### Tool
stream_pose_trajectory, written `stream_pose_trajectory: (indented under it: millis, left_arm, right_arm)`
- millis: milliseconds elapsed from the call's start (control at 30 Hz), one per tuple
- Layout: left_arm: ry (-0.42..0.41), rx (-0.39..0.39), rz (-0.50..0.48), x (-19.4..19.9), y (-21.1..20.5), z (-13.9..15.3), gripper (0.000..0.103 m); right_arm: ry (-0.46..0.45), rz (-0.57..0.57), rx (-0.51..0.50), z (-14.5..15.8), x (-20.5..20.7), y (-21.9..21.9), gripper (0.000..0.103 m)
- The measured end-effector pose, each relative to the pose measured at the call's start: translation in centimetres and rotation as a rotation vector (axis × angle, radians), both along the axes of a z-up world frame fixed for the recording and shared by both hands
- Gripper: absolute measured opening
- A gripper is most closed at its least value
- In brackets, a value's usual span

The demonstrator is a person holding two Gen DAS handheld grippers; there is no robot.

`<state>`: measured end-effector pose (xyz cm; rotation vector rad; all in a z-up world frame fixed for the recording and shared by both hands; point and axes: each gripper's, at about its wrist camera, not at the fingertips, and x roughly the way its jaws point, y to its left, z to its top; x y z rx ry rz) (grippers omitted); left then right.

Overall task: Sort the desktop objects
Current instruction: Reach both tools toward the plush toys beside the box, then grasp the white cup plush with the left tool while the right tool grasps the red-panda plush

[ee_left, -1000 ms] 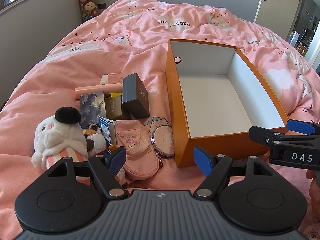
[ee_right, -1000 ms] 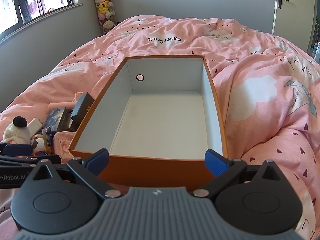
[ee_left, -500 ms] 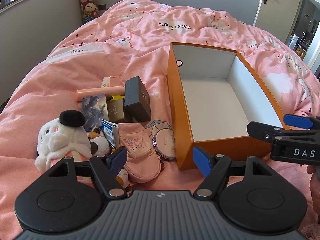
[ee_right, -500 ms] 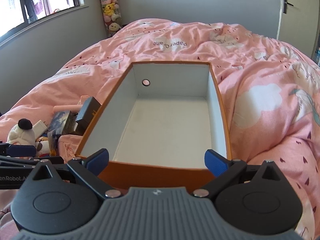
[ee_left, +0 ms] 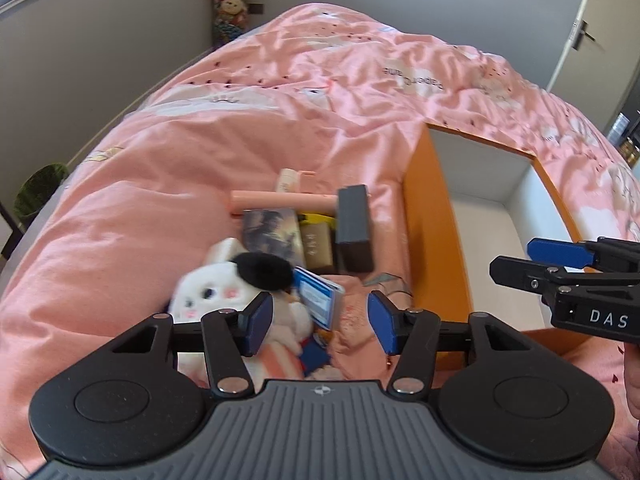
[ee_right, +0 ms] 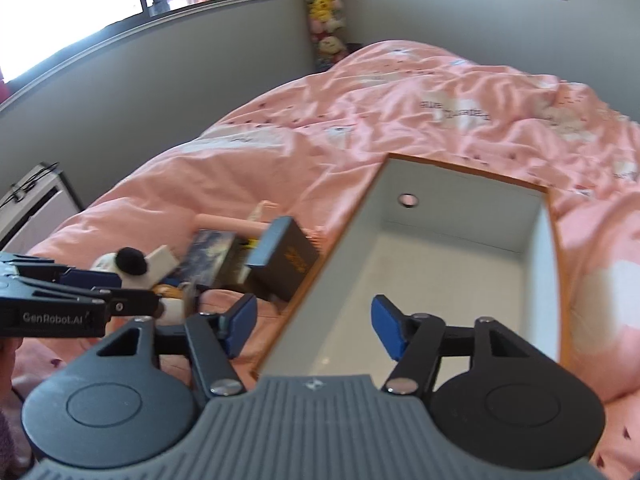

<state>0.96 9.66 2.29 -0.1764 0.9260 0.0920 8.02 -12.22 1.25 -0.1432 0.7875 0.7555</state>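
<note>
An orange box with a white inside point(ee_left: 424, 216) point(ee_right: 448, 264) lies empty on the pink bed. Left of it is a heap of small things: a white plush with a black hat point(ee_left: 216, 284), a blue card point(ee_left: 318, 296), a dark box point(ee_left: 354, 226) point(ee_right: 286, 254), a picture card point(ee_left: 272, 232), a pink tube point(ee_left: 280, 200) and a pink pouch point(ee_left: 354, 320). My left gripper point(ee_left: 320, 320) is open and empty, just above the plush and blue card. My right gripper point(ee_right: 312, 326) is open and empty over the box's near left wall.
The pink duvet point(ee_left: 160, 168) covers the whole bed. Grey walls and a window point(ee_right: 120, 8) stand at the left. Plush toys point(ee_left: 228, 4) hang in the far corner. A door point(ee_left: 588, 32) is at the far right.
Both grippers have swung left. The left one has come down closer over the plush and blue card. The right one has shifted from the box's middle to its left wall.
</note>
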Motion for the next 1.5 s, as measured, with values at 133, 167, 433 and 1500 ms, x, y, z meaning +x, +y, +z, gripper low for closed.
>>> stream_pose_trajectory:
  millis: [133, 167, 433, 1500]
  left_arm:
    - [0.001, -0.044, 0.011, -0.1, 1.6, 0.5, 0.056]
    - [-0.004, -0.045, 0.016, -0.2, 1.8, 0.8, 0.056]
    - [0.046, 0.021, 0.072, -0.4, 3.1, 1.3, 0.060]
    - [0.115, 0.031, 0.133, -0.9, 4.8, 0.6, 0.070]
  right_arm:
    - [0.037, 0.098, 0.012, -0.3, 0.4, 2.9, 0.053]
    - [0.048, 0.118, 0.014, -0.5, 0.5, 3.6, 0.053]
    - [0.126, 0.201, -0.008, -1.9, 2.1, 7.9, 0.052]
    - [0.228, 0.450, -0.072, -5.9, -1.3, 12.0, 0.049]
